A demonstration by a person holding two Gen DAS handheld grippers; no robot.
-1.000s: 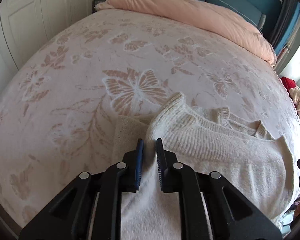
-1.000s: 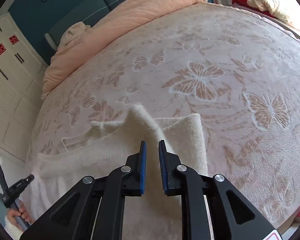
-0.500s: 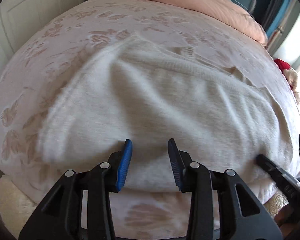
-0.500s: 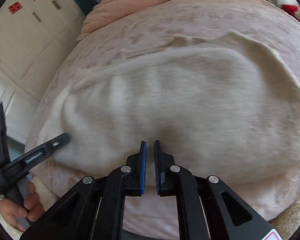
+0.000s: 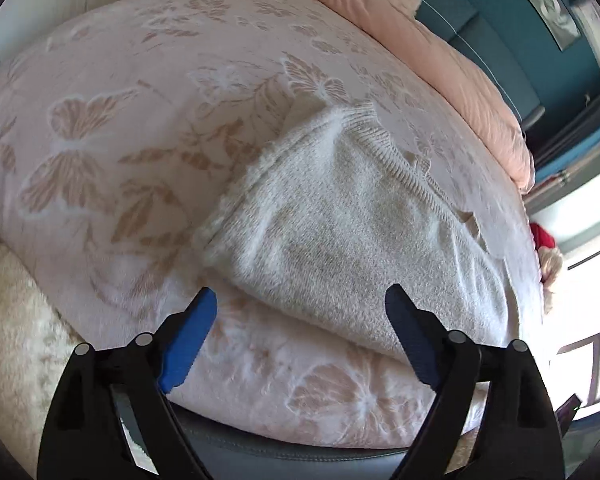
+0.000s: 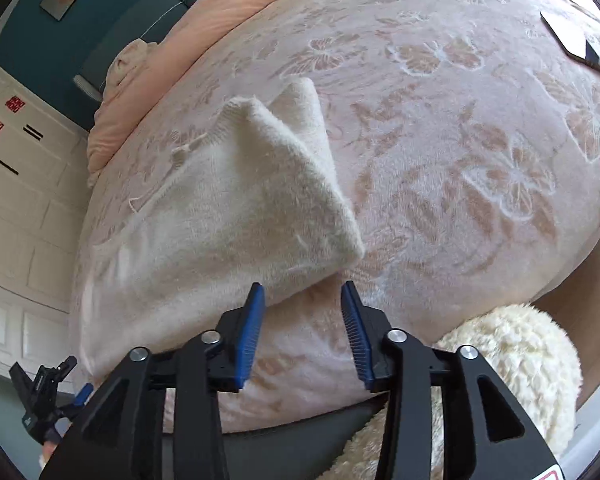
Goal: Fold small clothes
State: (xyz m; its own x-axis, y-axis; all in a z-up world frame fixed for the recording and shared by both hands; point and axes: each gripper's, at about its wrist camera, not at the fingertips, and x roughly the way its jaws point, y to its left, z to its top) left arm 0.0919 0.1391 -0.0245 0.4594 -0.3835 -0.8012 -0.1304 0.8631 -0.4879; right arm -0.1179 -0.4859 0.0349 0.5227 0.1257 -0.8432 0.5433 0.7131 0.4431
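Observation:
A cream knitted sweater point(image 5: 340, 232) lies folded over on the bed's butterfly-patterned blanket point(image 5: 112, 128), near the bed's front edge. It also shows in the right wrist view point(image 6: 228, 216), with its folded corner pointing right. My left gripper point(image 5: 300, 324) is wide open and empty, just off the sweater's near edge. My right gripper point(image 6: 302, 320) is open and empty, just in front of the sweater's right corner. The left gripper also shows in the right wrist view point(image 6: 48, 396) at the lower left.
A pink duvet point(image 5: 432, 48) is bunched along the head of the bed. A fluffy cream rug point(image 6: 512, 364) lies on the floor below the bed edge. A flat white and dark object point(image 6: 572, 40) lies on the blanket at far right. White wardrobe doors point(image 6: 16, 184) stand at left.
Both grippers carried the sweater's far edge toward the bed's front edge, folding it over. Both have since opened, let go, and pulled back slightly.

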